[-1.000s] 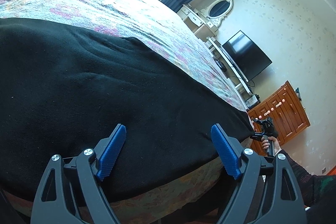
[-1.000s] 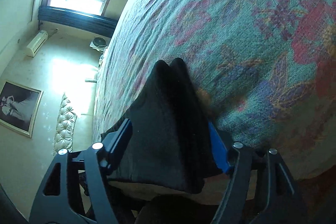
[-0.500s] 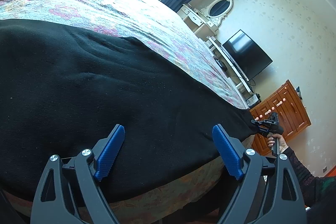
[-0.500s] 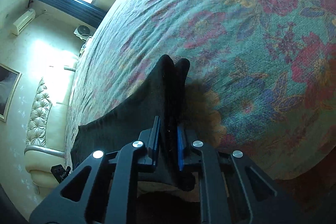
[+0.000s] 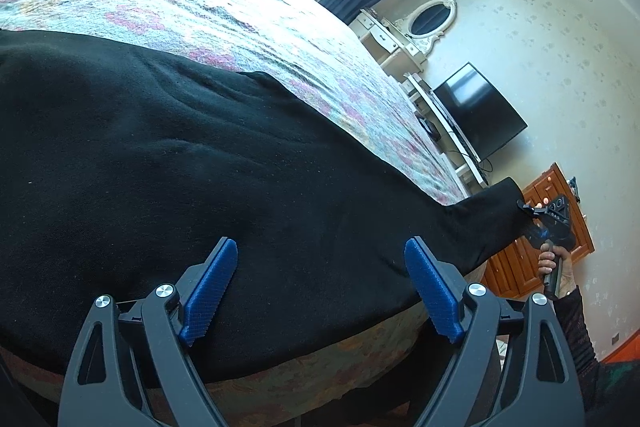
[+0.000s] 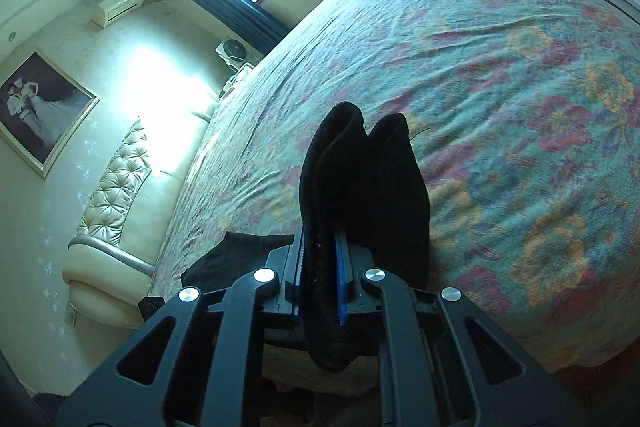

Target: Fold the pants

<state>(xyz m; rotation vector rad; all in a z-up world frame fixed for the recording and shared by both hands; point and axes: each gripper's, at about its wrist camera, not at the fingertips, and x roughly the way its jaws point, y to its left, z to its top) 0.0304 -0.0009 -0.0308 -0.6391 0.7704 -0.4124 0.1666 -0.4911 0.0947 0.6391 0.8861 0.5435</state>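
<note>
Barely begun: black pants lay spread flat on bed; right gripper clamped the cuffs, lifted off bed; left gripper gaped empty above waist end.

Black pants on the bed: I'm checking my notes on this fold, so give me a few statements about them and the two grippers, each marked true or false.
1. The right gripper is clamped on the pants. True.
2. The left gripper grips the pants. False: its jaws stand wide open above the cloth.
3. The pants lie on a floral bedspread. True.
4. The pant end at the right gripper lies flat on the bed. False: it is lifted off it.
5. The television is on. False: its screen is dark.
</note>
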